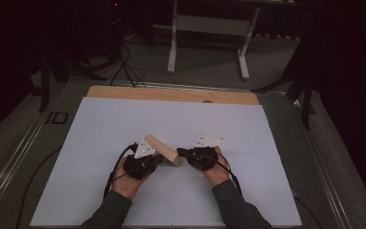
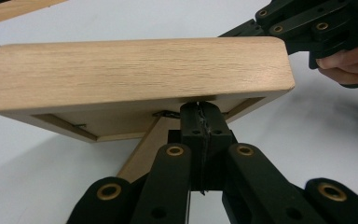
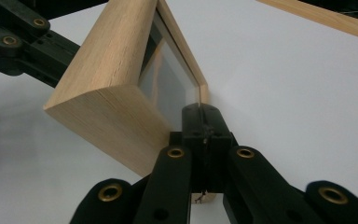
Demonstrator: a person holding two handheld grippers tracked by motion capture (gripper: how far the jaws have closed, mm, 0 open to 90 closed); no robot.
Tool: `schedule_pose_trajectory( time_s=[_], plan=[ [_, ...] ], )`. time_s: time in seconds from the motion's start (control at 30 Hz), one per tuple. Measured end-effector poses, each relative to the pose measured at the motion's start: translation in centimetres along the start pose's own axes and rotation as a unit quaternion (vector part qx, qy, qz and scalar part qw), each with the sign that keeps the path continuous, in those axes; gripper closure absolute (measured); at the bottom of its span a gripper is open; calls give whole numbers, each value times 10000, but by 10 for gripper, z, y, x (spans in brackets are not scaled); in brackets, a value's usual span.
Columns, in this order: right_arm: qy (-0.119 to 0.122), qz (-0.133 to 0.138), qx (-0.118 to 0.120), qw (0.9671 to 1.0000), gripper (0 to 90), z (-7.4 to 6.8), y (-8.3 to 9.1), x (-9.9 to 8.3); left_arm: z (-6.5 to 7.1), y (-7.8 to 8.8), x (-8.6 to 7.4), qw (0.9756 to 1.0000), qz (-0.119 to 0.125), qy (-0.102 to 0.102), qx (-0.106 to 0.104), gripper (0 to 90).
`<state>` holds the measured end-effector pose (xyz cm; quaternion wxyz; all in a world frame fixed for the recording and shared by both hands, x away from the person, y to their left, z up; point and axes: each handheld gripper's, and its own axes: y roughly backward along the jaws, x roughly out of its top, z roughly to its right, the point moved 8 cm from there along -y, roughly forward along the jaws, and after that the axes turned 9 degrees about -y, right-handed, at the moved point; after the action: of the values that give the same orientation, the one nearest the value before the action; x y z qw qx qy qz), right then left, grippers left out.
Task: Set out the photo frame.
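Wooden picture frame (image 1: 163,150) tilted up off the white bench (image 1: 100,129), between the two claws, left claw (image 2: 200,122) jaws together beneath its back edge, right claw (image 3: 201,122) jaws together at its glass-side corner

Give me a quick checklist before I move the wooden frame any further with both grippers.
1. Left gripper jaws shut at the wooden frame underside: ok.
2. Right gripper jaws shut by the frame's glazed side: ok.
3. Whether either gripper actually pinches part of the frame: cannot tell.
4. Frame lying flat on the white sheet: not ok, it stands tilted between the grippers.
5. White sheet around the frame free of other things: ok.
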<state>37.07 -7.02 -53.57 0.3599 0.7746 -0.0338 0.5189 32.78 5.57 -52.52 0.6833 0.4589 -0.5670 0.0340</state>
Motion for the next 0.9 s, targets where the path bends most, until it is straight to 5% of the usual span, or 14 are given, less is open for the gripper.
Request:
schedule_pose_trajectory(
  time_s=[0.9],
  plan=[
    [116,-117,176,9997,900,-14,-6,-4,-12,-1,-7,9997,-93,161,161,899]
  ],
)
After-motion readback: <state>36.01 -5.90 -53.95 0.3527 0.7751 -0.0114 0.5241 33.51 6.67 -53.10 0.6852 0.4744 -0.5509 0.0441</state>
